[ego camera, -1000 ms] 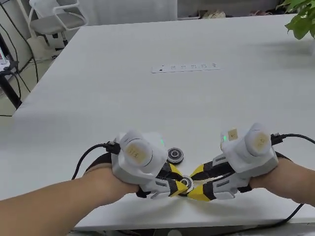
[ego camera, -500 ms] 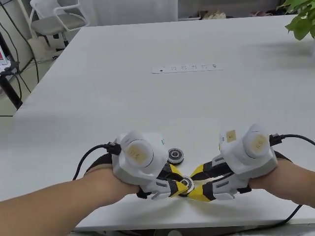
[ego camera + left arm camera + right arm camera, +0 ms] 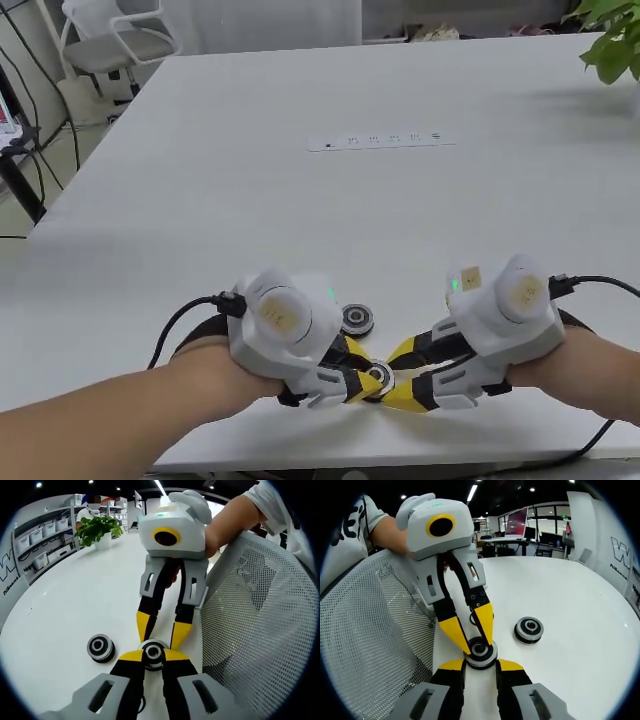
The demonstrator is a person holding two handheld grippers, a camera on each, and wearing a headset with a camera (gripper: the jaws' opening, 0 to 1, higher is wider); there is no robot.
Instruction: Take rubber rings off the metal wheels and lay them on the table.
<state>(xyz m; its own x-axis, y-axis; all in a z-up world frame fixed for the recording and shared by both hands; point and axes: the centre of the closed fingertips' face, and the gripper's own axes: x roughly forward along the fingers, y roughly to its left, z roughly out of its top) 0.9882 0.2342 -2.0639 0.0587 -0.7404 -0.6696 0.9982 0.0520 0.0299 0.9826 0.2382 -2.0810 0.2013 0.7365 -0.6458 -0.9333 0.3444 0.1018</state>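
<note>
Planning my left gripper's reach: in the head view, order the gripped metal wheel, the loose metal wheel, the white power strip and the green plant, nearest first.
1. Gripped metal wheel, at the tips of the left gripper.
2. Loose metal wheel, just beyond on the table.
3. White power strip, mid-table.
4. Green plant, far right corner.

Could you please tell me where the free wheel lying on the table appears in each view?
Head view: free wheel low centre.
Left gripper view: free wheel lower left.
Right gripper view: free wheel right of centre.
Shared landmark: the gripped wheel beside it.
</note>
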